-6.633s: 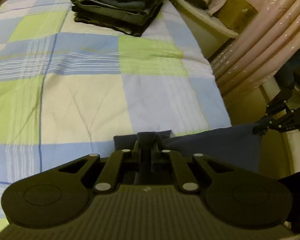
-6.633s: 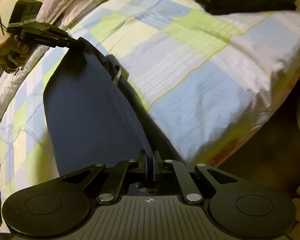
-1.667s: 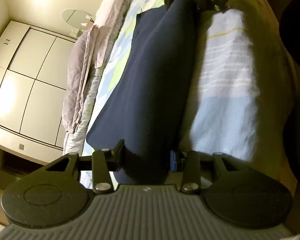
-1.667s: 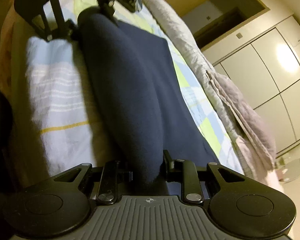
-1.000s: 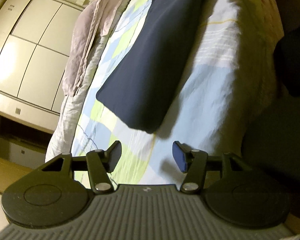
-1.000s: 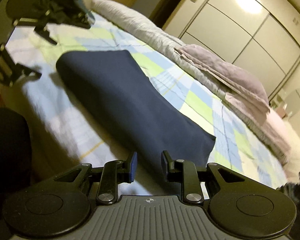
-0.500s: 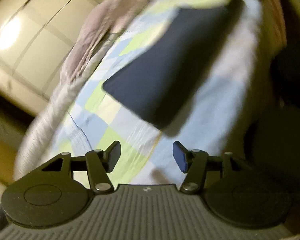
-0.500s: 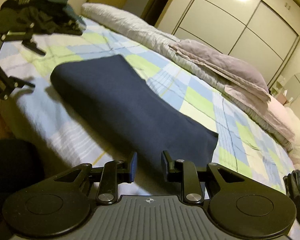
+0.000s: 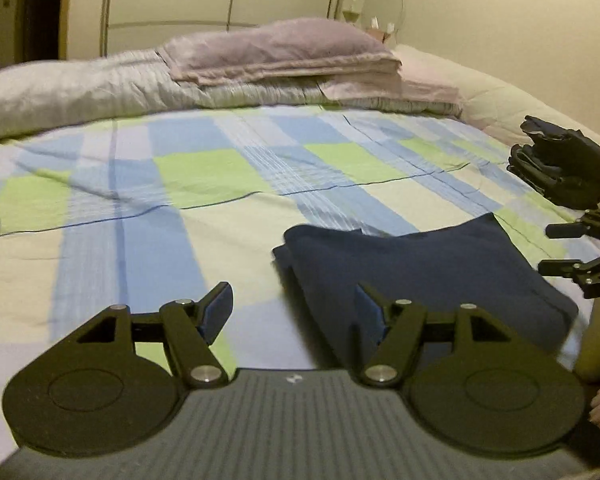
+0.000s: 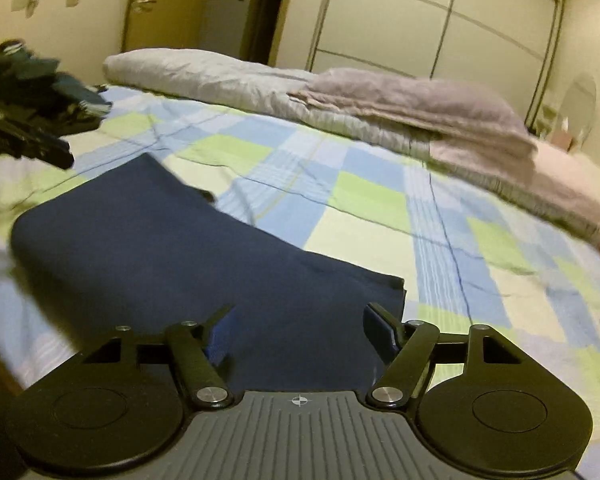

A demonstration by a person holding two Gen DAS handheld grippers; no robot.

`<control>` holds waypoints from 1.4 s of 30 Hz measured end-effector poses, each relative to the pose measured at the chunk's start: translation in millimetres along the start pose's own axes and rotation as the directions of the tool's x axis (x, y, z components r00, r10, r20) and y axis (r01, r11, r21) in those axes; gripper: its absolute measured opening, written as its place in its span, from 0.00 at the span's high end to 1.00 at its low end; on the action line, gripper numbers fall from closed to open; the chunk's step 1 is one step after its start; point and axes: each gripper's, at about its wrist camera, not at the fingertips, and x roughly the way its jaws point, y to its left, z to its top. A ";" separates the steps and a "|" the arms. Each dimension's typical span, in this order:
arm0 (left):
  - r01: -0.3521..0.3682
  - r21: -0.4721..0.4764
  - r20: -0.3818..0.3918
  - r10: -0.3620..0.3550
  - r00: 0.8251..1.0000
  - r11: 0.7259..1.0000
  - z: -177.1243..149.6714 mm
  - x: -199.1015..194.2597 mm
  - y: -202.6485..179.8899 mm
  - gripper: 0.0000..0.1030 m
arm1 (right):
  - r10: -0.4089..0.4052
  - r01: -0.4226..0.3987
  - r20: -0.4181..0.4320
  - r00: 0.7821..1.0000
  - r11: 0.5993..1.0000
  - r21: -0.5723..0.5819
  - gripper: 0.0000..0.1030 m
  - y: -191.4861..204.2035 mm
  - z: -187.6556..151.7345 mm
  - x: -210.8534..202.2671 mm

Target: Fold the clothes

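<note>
- Navy garment (image 9: 428, 268) lies folded into a long band on the bed (image 9: 204, 216), near the edge closest to the person, flat on the checked sheet and apart from both tools.
- Left hand-held gripper (image 9: 294, 306) hangs above the sheet with its jaws spread wide and nothing between them; they have just been opening further.
- Right hand-held gripper (image 10: 300, 324) hovers over the near end of the navy garment, jaws also wide and just opened, its pads clear of the cloth.
- Step in hand, as I judge it: the lengthwise fold is laid down and let go, and both tools are free to take a new hold.
- Next move probably calls for a fresh pinch at one short end of the band, each tool on a corner, and a lift across to halve its length; the edges need to stay aligned so the layers do not slide.
- Left view alone shows the stack of dark folded clothes (image 9: 556, 168) by the far right of the bed, and the right tool at the frame's edge.
- Right view alone shows a heap of dark, seemingly unfolded clothes (image 10: 40, 92) at the far left and the left tool in front of it.
- Both views show the grey quilt (image 10: 228, 80) and the wardrobe (image 10: 440, 16) beyond.
</note>
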 end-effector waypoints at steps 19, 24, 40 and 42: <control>0.200 0.223 0.116 -0.229 0.966 0.954 16.9 16.7 -21.5 0.96 | 0.124 -0.112 -0.014 0.992 0.934 0.338 0.87 -90.2 -1.5 47.1; 0.193 0.254 0.216 -0.250 0.944 0.948 34.9 2.4 -20.4 0.96 | 0.038 -0.064 0.105 0.994 0.965 0.254 0.92 -82.7 6.4 1.1; 0.112 -0.058 -0.064 -0.115 0.991 0.992 15.1 105.2 29.7 0.87 | 0.098 -0.076 -0.063 0.993 0.956 0.283 0.90 -100.0 -2.9 81.2; 0.107 -0.084 -0.075 -0.114 0.991 0.991 19.4 105.3 32.3 0.85 | 0.053 -0.033 -0.060 0.997 0.952 0.304 0.79 -104.1 0.5 71.0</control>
